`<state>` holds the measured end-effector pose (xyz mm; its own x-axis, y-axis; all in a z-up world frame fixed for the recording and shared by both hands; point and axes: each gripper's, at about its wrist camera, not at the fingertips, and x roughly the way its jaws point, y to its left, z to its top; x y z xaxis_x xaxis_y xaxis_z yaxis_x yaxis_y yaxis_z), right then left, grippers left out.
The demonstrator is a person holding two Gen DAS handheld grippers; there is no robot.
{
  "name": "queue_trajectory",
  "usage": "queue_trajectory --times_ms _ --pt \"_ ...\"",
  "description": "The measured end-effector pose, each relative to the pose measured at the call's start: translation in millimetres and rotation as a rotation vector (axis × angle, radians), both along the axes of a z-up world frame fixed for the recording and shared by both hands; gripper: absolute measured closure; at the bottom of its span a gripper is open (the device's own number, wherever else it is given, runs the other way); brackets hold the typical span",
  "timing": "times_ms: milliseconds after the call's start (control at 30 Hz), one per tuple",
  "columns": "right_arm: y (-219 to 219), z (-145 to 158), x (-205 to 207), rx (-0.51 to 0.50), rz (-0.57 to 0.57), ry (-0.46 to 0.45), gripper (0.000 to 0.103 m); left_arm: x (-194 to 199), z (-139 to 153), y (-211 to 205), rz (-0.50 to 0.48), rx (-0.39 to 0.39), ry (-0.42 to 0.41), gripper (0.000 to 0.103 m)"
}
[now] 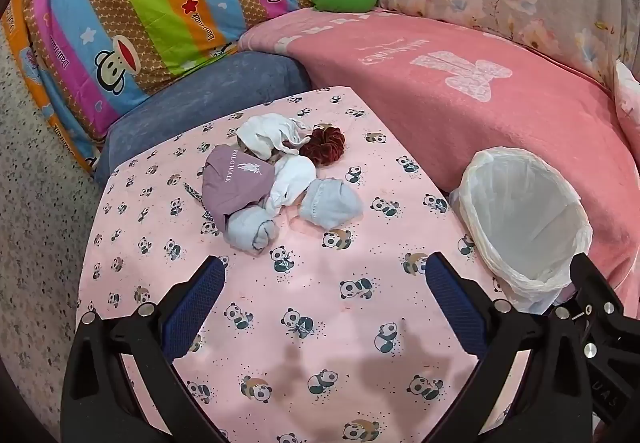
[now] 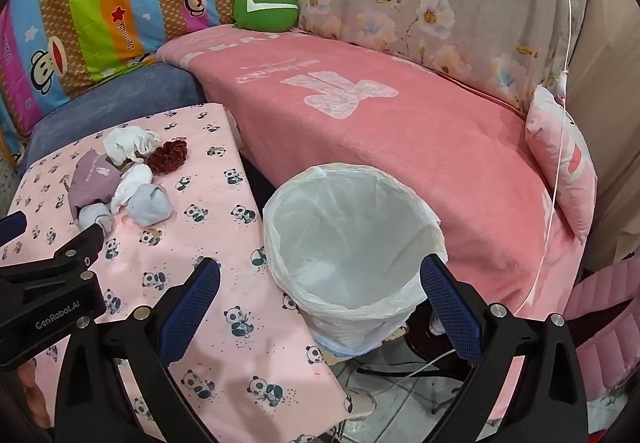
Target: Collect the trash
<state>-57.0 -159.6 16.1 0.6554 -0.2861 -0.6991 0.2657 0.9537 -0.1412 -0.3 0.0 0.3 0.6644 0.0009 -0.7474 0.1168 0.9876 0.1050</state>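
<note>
Both grippers, left gripper (image 1: 325, 301) and right gripper (image 2: 320, 301), are matte black plastic frames with ribbed arms, round silver screws at the pivots and blue textured pads (image 2: 188, 309) inside each finger; white "GenRobot.AI" lettering marks the black body at lower left of the right-wrist view.

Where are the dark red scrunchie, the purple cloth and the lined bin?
dark red scrunchie (image 1: 322, 145), left wrist view, on its ruffled middle.
purple cloth (image 1: 234, 183), left wrist view, near its white print.
lined bin (image 2: 352, 231), right wrist view, on the liner's inner wall.

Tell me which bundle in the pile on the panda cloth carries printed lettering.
The mauve bundle at the pile's left side: it reads POLOWALK in white, while the white and pale blue bundles around it are plain.
</note>
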Motion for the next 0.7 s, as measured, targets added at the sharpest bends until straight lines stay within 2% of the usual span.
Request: queue_trajectory --times_ms 700 --pt "-2.7 2.2 -3.8 0.007 -0.006 -0.009 0.005 -2.4 3.0 -4.6 -0.035 -0.009 -0.004 0.007"
